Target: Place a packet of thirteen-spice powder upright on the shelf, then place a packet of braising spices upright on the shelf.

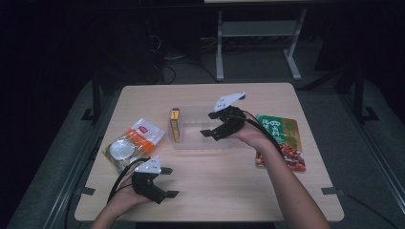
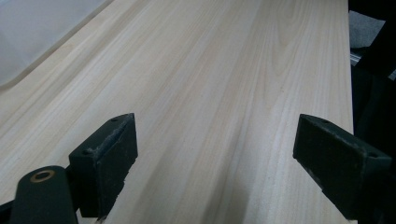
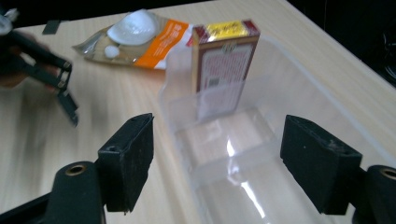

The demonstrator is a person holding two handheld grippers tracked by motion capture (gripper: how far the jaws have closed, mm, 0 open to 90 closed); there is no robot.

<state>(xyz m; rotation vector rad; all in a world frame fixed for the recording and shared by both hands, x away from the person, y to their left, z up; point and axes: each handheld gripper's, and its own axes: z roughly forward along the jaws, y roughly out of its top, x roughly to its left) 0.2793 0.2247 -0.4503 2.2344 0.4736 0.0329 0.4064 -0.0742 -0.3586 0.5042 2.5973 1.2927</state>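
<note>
The clear plastic container (image 1: 200,131) sits near the middle of the wooden table (image 1: 286,191), and the small red-and-yellow box (image 1: 175,125) stands on edge inside it, against its left end wall. In the right gripper view you see that box (image 3: 223,70) upright behind the container's (image 3: 299,93) near wall, its yellow top (image 3: 227,29) uppermost.

Your right gripper (image 1: 213,130) hangs over the container's right half, and its jaws are spread wide with nothing between them; in the right gripper view they (image 3: 217,158) frame the bare container floor. Whether the jaw tips touch the plastic cannot be told.

Your left gripper (image 1: 167,182) is at the near left part of the table, well apart from the container. In the left gripper view (image 2: 215,158) its jaws stand wide apart over bare wood and hold nothing.

To the left of the container lies an orange-and-white packet (image 1: 133,143) flat on the table, just beyond your left gripper; the right gripper view shows it (image 3: 135,39) past the box. To the right of the container, a green-and-red packet (image 1: 286,138) lies flat, partly under your right forearm (image 1: 282,176).
</note>
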